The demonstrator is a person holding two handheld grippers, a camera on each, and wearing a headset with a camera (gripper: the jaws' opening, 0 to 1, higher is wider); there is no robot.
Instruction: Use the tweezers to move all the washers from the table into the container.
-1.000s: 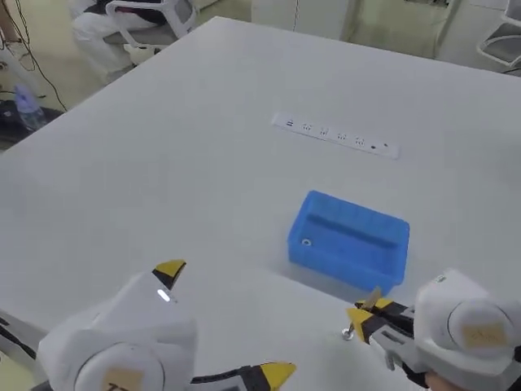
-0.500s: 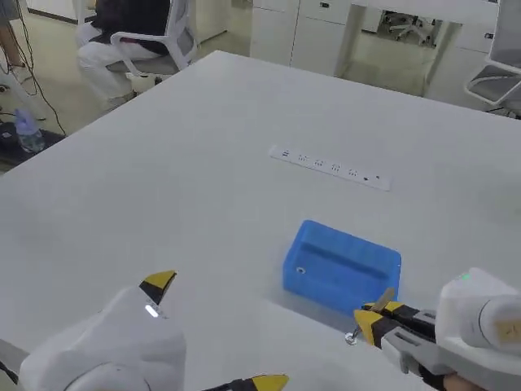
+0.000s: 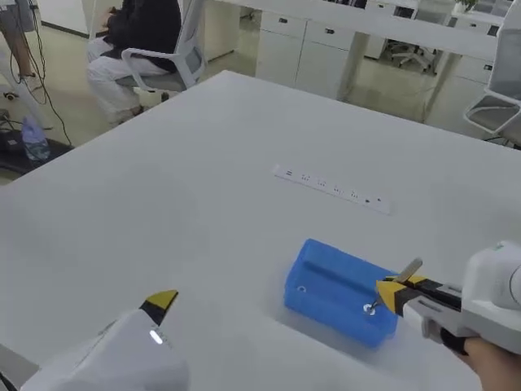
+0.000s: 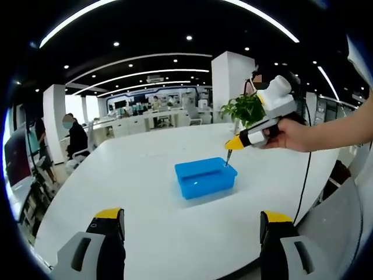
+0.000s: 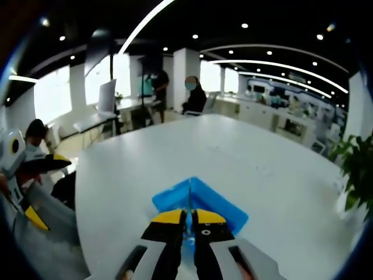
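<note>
the right gripper (image 3: 396, 292) is at 4 o'clock in the head view. its two jaws are squeezed tight on the tweezers (image 3: 392, 287). the thin tip points down into the blue container (image 3: 330, 277), near the rim closest to the person. a small washer (image 3: 370, 309) sits right at the tip and looks pinched there. i cannot tell if it touches the container floor. another washer (image 3: 302, 288) lies inside the container at its 9 o'clock end.

the left gripper (image 4: 192, 214) has its jaws spread wide with nothing between them. in the head view one yellow fingertip (image 3: 162, 301) shows at 7 o'clock, near the close edge of the table (image 3: 163, 187) and well apart from the container.

there is lots of bare white table from 9 o'clock round to 12 o'clock of the container. a long white power strip (image 3: 330, 186) lies flat at 12 o'clock from it, well apart. the far table edge runs across the top, with a chair (image 3: 175, 57) past the corner at 11 o'clock.

in the left gripper view a hand (image 4: 294, 134) holds the right gripper above the container's 2 o'clock corner.
</note>
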